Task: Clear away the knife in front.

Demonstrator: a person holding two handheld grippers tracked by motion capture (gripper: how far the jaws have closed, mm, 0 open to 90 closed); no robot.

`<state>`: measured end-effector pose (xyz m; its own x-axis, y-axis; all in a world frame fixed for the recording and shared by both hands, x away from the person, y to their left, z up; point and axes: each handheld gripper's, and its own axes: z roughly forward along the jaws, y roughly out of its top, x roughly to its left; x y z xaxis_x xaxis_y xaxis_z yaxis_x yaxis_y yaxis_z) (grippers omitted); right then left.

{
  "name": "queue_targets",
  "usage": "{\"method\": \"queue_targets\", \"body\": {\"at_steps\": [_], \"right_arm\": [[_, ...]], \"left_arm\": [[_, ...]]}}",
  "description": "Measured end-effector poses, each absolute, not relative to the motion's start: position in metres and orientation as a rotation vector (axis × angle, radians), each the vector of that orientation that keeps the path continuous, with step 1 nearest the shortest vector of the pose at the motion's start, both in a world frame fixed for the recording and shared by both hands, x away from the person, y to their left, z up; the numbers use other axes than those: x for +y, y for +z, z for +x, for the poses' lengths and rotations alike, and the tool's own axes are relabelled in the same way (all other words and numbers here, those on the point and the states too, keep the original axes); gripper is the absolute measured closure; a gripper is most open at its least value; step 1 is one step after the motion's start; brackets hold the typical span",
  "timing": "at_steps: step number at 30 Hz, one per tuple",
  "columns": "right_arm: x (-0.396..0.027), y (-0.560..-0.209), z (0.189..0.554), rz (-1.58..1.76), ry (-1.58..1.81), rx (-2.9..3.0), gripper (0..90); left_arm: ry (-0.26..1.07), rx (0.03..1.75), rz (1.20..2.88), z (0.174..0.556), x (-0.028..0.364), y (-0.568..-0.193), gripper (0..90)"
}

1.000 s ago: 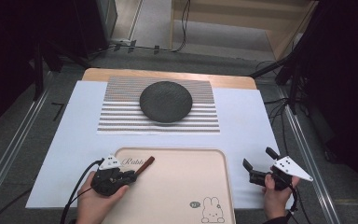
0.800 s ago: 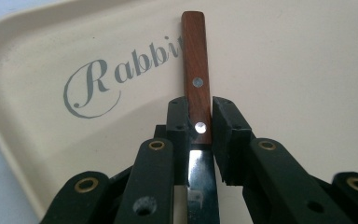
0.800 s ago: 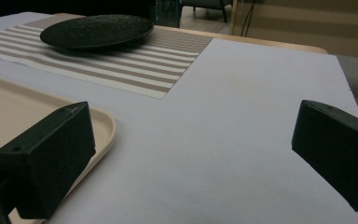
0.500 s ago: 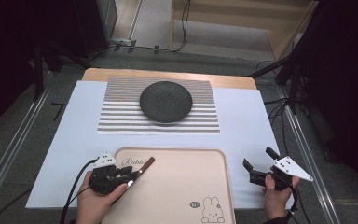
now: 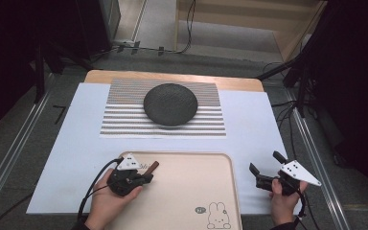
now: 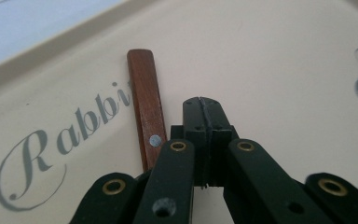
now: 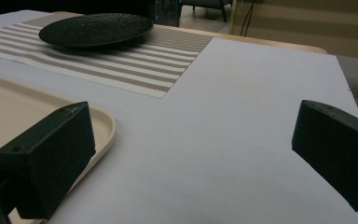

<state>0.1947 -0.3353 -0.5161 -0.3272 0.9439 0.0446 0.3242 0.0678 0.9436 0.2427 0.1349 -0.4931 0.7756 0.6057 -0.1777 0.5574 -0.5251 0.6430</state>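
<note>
The surface point(image 5: 76, 158) was covered with a pale sheet, a strip of bare wood showing at its far edge. A brown-striped placemat point(image 5: 120, 120) lay toward the far side, carrying a round, dark, textured plate point(image 5: 170, 104). At the near edge sat a beige plastic tray point(image 5: 191, 187) printed with a rabbit and lettering. A reddish-brown wooden handle point(image 6: 144, 105) lay in the tray's near-left corner. The left claw point(image 6: 204, 105), having just closed, stood pressed together and empty just beside that handle. The right claw point(image 5: 266, 165) hovered wide apart right of the tray. Beyond lay grey floor, cables and dark stands.
</note>
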Motion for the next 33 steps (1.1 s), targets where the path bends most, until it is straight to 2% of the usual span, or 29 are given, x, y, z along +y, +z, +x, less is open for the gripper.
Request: {"method": "queue_targets", "body": {"at_steps": [8,22,26,29,33], "right_arm": [[-0.336,-0.516,0.194,1.27,1.269,1.723,0.0],[-0.335,-0.516,0.195,1.271,1.268,1.723,0.0],[-0.335,-0.516,0.195,1.264,1.266,1.726,0.0],[-0.335,-0.516,0.195,1.265,1.264,1.726,0.0],[-0.335,-0.516,0.195,1.265,1.263,1.726,0.0]], "left_arm": [[0.14,0.925,2.253,0.244,0.147,-0.493,90.0],[0.158,1.021,2.197,0.239,0.192,-0.494,90.0],[0.119,1.038,2.14,0.238,0.205,-0.494,90.0],[0.0,1.041,2.036,0.241,0.213,-0.497,90.0],[-0.043,1.036,2.015,0.237,0.203,-0.5,90.0]]}}
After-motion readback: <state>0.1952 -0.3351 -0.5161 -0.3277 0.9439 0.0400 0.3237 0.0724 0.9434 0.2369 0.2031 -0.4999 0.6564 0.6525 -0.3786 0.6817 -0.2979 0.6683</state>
